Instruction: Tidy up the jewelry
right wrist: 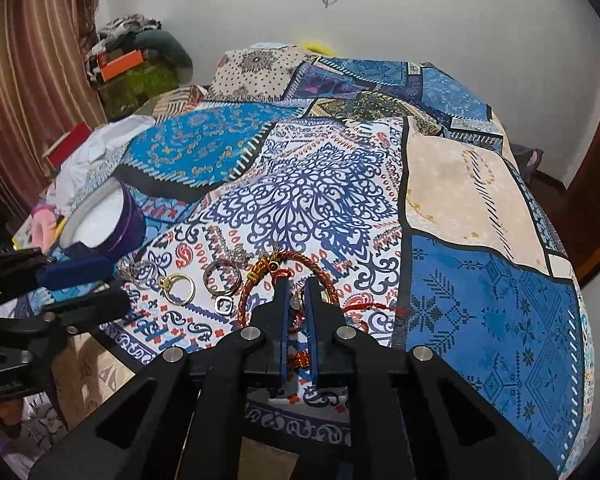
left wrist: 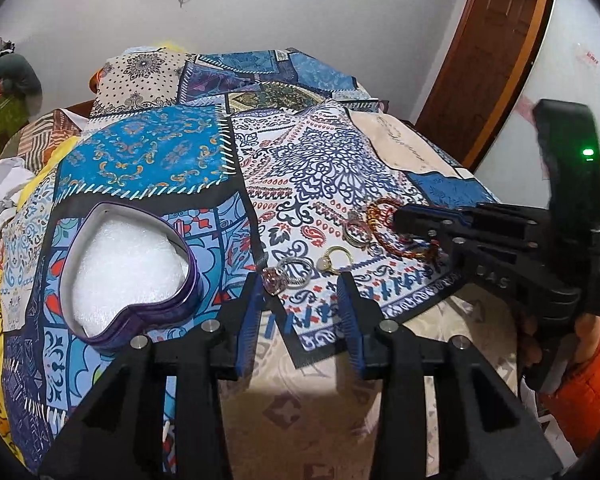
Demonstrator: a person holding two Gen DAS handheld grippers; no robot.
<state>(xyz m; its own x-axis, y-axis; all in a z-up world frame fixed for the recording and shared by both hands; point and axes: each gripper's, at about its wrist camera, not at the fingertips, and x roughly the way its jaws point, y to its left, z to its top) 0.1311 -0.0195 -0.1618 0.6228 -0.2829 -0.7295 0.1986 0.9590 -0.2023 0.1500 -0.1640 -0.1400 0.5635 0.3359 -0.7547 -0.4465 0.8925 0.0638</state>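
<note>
Jewelry risk: right gripper [right wrist: 298, 290], jaws narrowed around the braided bracelet [right wrist: 324, 276], could snag the ring [right wrist: 222, 278] at nine o'clock; left gripper [left wrist: 300, 292] jaws wide.

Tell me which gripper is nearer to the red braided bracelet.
The right. The right gripper has its nearly closed fingers around the red braided bracelet. The left gripper is open, over beside the silver ring, apart from the bracelet.
</note>
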